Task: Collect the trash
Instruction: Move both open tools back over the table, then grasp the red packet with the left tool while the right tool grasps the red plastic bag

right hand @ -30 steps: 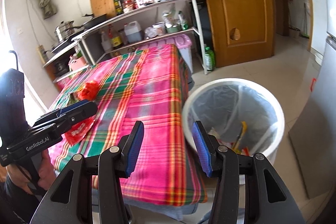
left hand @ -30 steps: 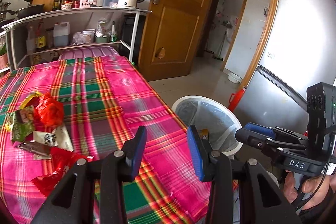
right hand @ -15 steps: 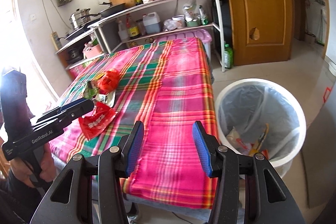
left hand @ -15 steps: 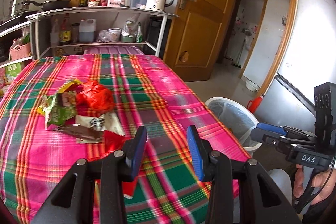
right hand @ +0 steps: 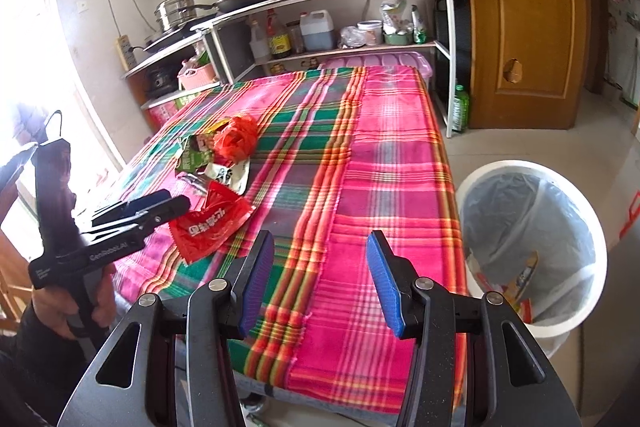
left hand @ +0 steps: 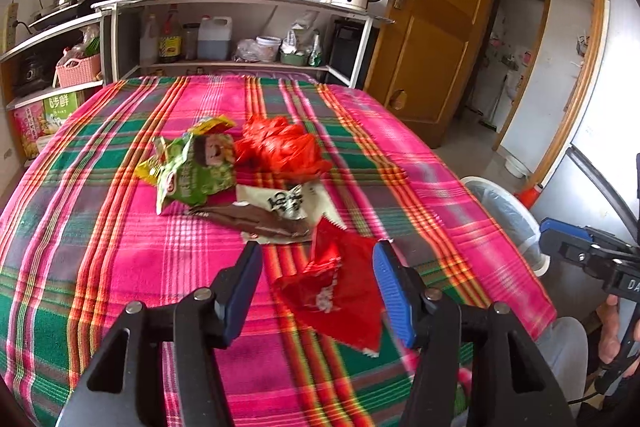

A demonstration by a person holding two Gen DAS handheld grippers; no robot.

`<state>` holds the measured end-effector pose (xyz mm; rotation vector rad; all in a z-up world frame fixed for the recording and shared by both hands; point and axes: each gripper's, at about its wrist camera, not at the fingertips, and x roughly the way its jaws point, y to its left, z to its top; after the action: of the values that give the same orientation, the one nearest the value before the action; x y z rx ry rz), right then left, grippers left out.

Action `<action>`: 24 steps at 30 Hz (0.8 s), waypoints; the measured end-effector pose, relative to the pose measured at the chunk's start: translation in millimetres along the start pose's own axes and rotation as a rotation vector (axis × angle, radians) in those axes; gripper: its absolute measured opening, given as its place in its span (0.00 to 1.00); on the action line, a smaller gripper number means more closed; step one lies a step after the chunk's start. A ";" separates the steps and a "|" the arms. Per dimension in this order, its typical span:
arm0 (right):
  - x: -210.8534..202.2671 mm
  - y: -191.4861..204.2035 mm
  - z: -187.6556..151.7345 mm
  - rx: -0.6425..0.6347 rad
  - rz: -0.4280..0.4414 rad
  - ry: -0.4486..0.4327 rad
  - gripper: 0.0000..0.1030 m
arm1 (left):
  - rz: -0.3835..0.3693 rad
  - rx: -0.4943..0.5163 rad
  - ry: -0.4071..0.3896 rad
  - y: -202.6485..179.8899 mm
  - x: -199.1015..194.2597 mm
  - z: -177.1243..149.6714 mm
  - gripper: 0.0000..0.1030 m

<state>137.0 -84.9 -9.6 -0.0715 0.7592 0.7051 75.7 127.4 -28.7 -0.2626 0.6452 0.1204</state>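
A pile of wrappers lies on the plaid tablecloth [left hand: 100, 247]: a red foil wrapper [left hand: 340, 291] nearest, a brown wrapper [left hand: 260, 221], a white packet [left hand: 288, 201], a green snack bag [left hand: 192, 167] and a crumpled red plastic bag [left hand: 284, 147]. My left gripper [left hand: 318, 287] hovers over the red foil wrapper [right hand: 208, 225], its jaws opening, the wrapper between them but untouched. My right gripper [right hand: 318, 281] is open and empty above the table's near edge. The white trash bin [right hand: 532, 247], lined with a clear bag, stands on the floor to the right of the table.
A shelf unit [left hand: 240, 7] with kettle, pots, bottles and a cutting board stands behind the table. A wooden door [left hand: 432, 27] and a grey fridge [left hand: 608, 107] are to the right. A person's hand [right hand: 68, 311] holds the left gripper's handle.
The left gripper has swung left from the bin side and down over the wrapper pile, and its jaws have widened. The right view has also turned left toward the table.
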 end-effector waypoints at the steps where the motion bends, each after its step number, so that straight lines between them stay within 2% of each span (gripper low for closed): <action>1: 1.4 0.5 0.2 -0.002 0.001 0.003 0.48 | 0.007 -0.001 0.007 2.2 1.9 -2.0 0.58; 8: 11.3 3.9 2.3 -0.011 0.007 0.021 0.48 | 0.017 0.006 0.075 3.4 18.4 -8.4 0.58; 14: 15.7 4.5 3.5 -0.012 0.009 0.030 0.48 | 0.067 0.039 0.107 -9.0 28.2 -7.4 0.58; 16: 15.3 4.4 3.0 -0.010 0.009 0.031 0.48 | 0.100 0.073 0.115 -16.2 30.8 -6.3 0.50; 18: 16.0 3.5 3.2 -0.010 0.006 0.034 0.48 | 0.116 0.100 0.115 -21.5 32.2 -6.8 0.36; 20: 16.2 2.5 3.1 -0.008 0.005 0.035 0.48 | 0.115 0.109 0.113 -22.6 32.2 -7.4 0.30; 24: 16.5 0.3 4.4 -0.004 0.002 0.035 0.48 | 0.082 0.082 0.107 -17.9 29.4 -7.1 0.25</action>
<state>147.9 -74.1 -17.1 -0.0870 0.7914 0.7092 98.3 109.1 -48.3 -0.1644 0.7655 0.1591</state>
